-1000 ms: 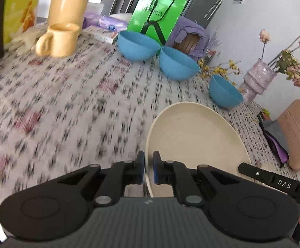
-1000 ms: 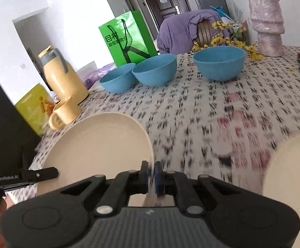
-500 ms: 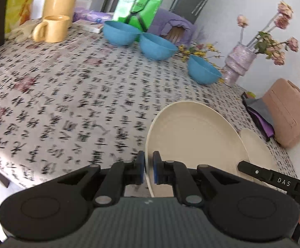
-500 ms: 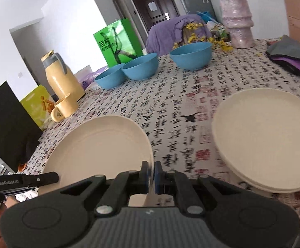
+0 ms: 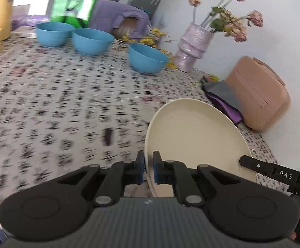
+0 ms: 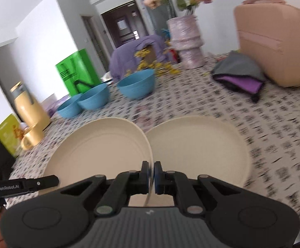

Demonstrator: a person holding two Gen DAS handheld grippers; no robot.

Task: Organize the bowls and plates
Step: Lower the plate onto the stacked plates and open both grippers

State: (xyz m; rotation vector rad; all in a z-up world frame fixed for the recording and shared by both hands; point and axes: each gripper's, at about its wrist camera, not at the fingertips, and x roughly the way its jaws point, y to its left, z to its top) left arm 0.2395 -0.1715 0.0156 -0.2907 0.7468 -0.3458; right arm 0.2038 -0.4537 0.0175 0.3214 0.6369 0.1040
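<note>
Both jaws clenched on one cream plate (image 6: 100,150), now beside the plate stack (image 6: 199,150), formerly distant.

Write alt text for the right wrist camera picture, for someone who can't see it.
The right gripper is shut on the rim of a cream plate, held beside another cream plate lying on the patterned tablecloth. Three blue bowls and a vase stand behind.

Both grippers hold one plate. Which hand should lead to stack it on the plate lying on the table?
Probably the right: the right gripper grips the held plate directly beside the table plate.
</note>
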